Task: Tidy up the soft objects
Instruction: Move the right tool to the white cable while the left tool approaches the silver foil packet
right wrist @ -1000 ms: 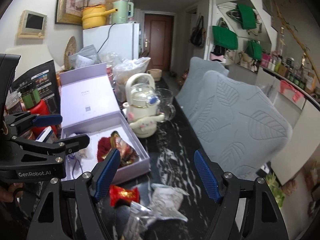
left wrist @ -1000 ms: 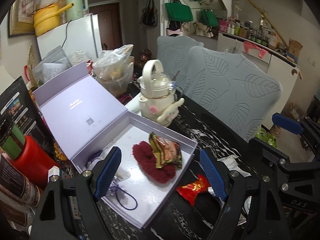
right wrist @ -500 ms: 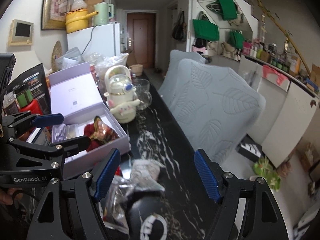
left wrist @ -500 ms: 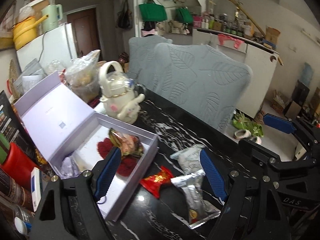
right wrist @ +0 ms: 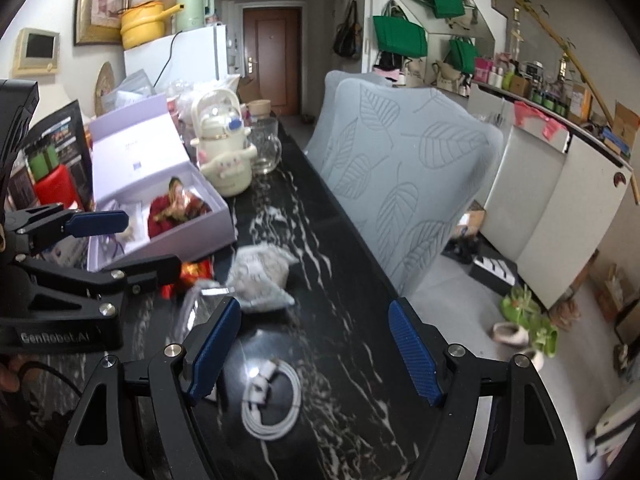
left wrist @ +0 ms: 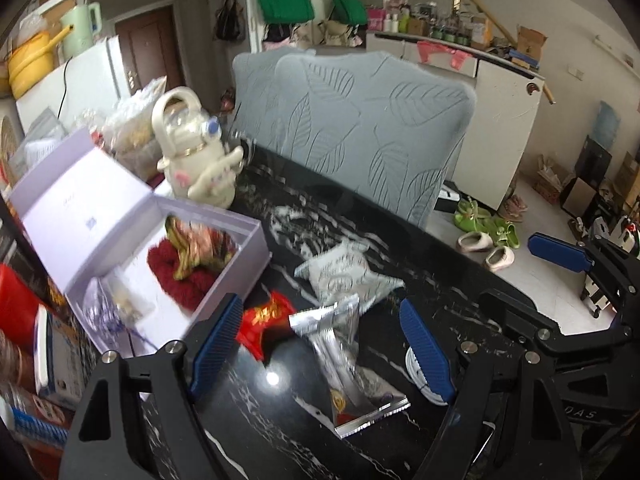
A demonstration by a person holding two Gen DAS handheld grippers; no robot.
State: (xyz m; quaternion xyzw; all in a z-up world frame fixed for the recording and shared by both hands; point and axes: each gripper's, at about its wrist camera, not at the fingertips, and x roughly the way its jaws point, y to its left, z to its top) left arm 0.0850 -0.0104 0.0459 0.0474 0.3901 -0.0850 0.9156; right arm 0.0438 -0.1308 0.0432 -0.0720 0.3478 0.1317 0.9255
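Note:
An open lilac box [left wrist: 224,280] [right wrist: 192,236] on the black marble table holds a dark red fuzzy item [left wrist: 176,270] [right wrist: 164,216] with a snack packet [left wrist: 196,240] on it. Beside the box lie a red packet [left wrist: 260,320] [right wrist: 192,270], a white patterned pouch [left wrist: 344,276] [right wrist: 260,276] and a silver packet [left wrist: 344,360]. My left gripper [left wrist: 320,348] is open and empty above the red and silver packets. My right gripper [right wrist: 312,344] is open and empty above a coiled white cable [right wrist: 272,400].
A cream character kettle [left wrist: 196,160] [right wrist: 224,148] and a glass mug [right wrist: 264,148] stand behind the box. Grey leaf-patterned chairs [left wrist: 368,128] [right wrist: 404,176] line the table's right edge. Red cans and boxes [left wrist: 20,304] crowd the left side. Shoes [left wrist: 484,236] lie on the floor.
Both grippers have pulled back and to the right, away from the box. The packets, pouch and white cable have come into view beneath them. Both stay open and empty.

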